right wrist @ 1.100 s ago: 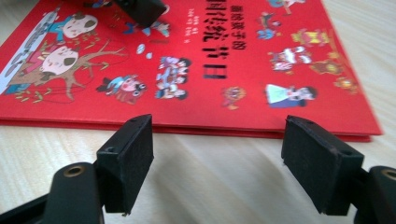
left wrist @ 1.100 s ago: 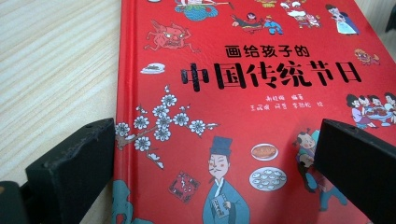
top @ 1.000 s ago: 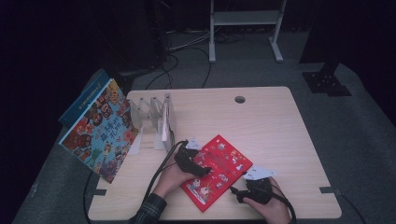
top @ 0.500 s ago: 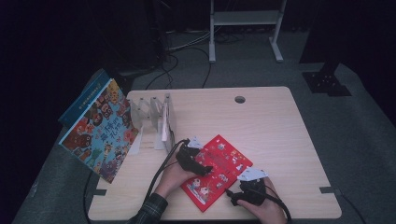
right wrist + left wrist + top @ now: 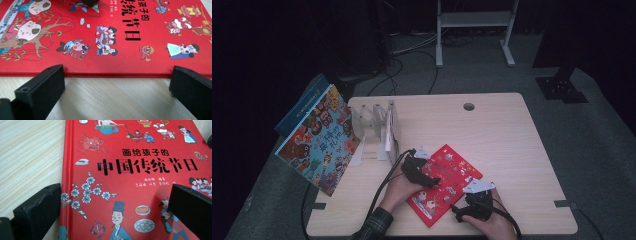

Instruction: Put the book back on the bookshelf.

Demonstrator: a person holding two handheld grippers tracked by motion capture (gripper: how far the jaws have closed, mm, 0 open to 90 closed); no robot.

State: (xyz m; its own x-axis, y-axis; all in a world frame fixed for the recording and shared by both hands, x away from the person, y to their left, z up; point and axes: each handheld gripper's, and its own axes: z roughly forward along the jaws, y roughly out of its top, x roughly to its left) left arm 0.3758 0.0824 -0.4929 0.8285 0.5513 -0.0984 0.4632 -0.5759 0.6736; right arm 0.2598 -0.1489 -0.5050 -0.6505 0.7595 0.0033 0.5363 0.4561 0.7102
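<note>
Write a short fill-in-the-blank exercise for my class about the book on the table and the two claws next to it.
1. The red book lies ____ on the wooden table.
2. The right claw, whose jaws have just been opening, stands ____ with nothing between its jaws, just short of the book's edge.
3. The left claw is held over the book's ____ cover.
4. A second picture book leans at the table's ____ edge in the high view.

Missing words: flat; open; red; left

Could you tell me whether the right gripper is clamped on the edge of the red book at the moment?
No, in the right gripper view the right gripper has its jaws wide apart over the table, short of the red book edge.
</note>
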